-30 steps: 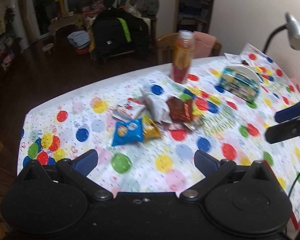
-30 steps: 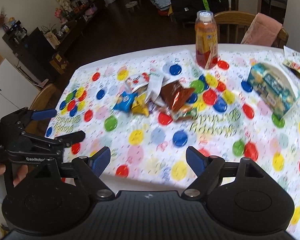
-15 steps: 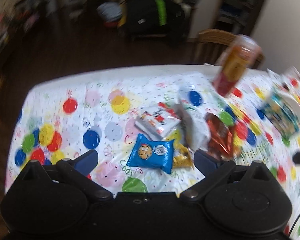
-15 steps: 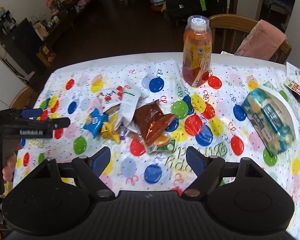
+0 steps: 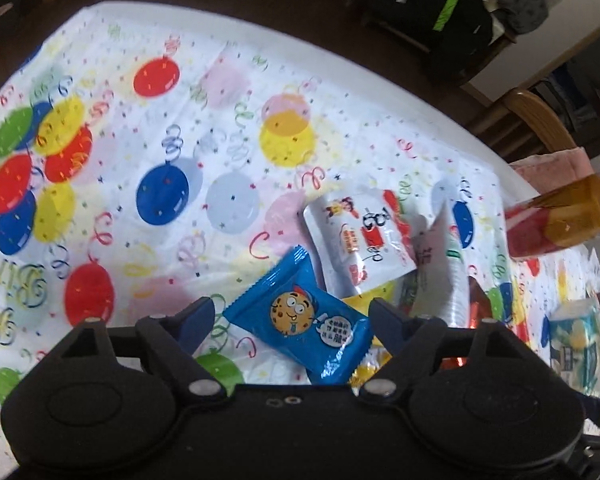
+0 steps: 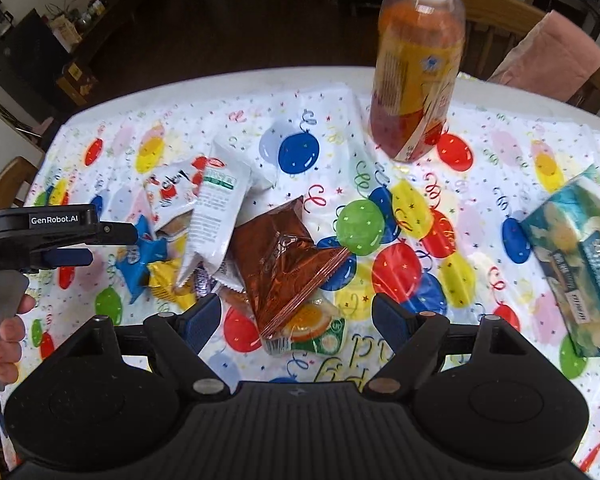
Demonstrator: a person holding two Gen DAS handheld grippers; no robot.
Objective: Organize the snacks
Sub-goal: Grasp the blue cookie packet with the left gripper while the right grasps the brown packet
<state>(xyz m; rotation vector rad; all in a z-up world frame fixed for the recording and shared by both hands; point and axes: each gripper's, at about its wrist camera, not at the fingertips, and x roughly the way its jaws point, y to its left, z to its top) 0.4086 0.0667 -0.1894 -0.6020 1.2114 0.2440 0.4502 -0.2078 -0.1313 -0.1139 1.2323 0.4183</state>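
A heap of snack packets lies on the balloon-print tablecloth (image 5: pixel 140 152). My left gripper (image 5: pixel 290 318) is open, its fingers straddling a blue cookie packet (image 5: pixel 304 320) without touching it. Behind that lie a white and red packet (image 5: pixel 360 236) and a yellow packet (image 5: pixel 374 292). My right gripper (image 6: pixel 298 318) is open above a brown foil packet (image 6: pixel 288 256) and an orange-print packet (image 6: pixel 312 330). A tall white packet (image 6: pixel 216 208) leans on the heap. From the right wrist the left gripper (image 6: pixel 100 236) shows over the blue packet (image 6: pixel 140 256).
A bottle of orange drink (image 6: pixel 416 68) stands at the far side. A tissue pack (image 6: pixel 580 260) lies at the right. Wooden chairs (image 6: pixel 500 12) with a pink cloth (image 6: pixel 556 56) stand beyond the table's far edge. A hand (image 6: pixel 8 340) holds the left gripper's handle.
Both grippers have moved forward and down toward the heap. The left one now has the blue cookie packet between its open fingers; the right one has come over the brown packet.
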